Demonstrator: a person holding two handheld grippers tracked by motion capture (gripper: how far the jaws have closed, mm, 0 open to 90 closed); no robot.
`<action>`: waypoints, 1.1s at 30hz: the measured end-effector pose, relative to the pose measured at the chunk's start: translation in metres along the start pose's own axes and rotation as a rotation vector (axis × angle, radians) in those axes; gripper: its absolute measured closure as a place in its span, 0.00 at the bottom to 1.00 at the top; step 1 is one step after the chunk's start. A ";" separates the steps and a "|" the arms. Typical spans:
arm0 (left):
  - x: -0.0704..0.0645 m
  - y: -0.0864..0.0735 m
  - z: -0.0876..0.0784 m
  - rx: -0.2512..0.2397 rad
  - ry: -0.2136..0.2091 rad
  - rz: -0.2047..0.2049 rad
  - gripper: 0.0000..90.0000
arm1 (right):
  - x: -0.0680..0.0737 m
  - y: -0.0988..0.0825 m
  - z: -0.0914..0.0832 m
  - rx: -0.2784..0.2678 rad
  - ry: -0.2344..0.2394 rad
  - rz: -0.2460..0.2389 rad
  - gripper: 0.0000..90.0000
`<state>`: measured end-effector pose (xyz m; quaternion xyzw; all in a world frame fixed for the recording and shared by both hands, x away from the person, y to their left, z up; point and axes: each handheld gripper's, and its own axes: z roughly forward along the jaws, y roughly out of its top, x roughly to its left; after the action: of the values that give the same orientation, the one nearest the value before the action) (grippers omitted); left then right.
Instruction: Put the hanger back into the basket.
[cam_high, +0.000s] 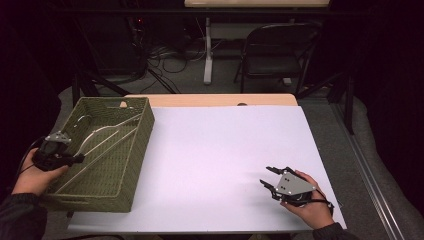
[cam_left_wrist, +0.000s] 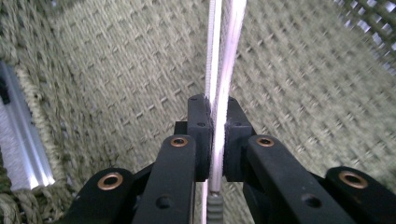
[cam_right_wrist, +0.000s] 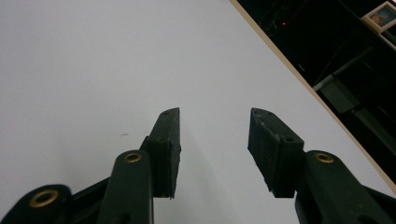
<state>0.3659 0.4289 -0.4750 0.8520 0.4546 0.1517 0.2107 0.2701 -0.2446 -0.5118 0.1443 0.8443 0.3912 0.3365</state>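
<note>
Inside the olive-green woven rectangular basket (cam_high: 131, 150), high view: thin white wire hangers (cam_high: 107, 131), light, springy, snag-prone; best pinched on a straight rod. Left gripper (cam_high: 77, 159) at basket's near-left rim. Left gripper view: jaws clamped on a hanger rod. Right gripper view: right gripper (cam_right_wrist: 214, 140) wide apart, empty, over white bench (cam_right_wrist: 70, 70), well right of basket.

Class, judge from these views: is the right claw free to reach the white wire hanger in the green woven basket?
Probably yes: the right claw is open and empty, with bare white table between it and the green woven basket. The left claw already grips the white wire hanger.
</note>
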 end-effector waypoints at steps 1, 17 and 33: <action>0.000 0.000 0.000 0.000 0.002 -0.005 0.93 | 0.000 0.000 0.000 0.004 0.006 0.000 0.60; -0.010 -0.007 -0.037 -0.114 -0.097 -0.033 0.53 | 0.000 0.001 -0.002 0.019 0.003 -0.001 0.60; -0.080 -0.009 -0.075 -0.163 -0.020 -0.051 0.50 | 0.000 0.001 0.001 0.003 0.021 0.029 0.56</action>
<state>0.2828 0.3828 -0.4199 0.8217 0.4600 0.1742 0.2879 0.2708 -0.2436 -0.5109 0.1531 0.8462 0.3963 0.3216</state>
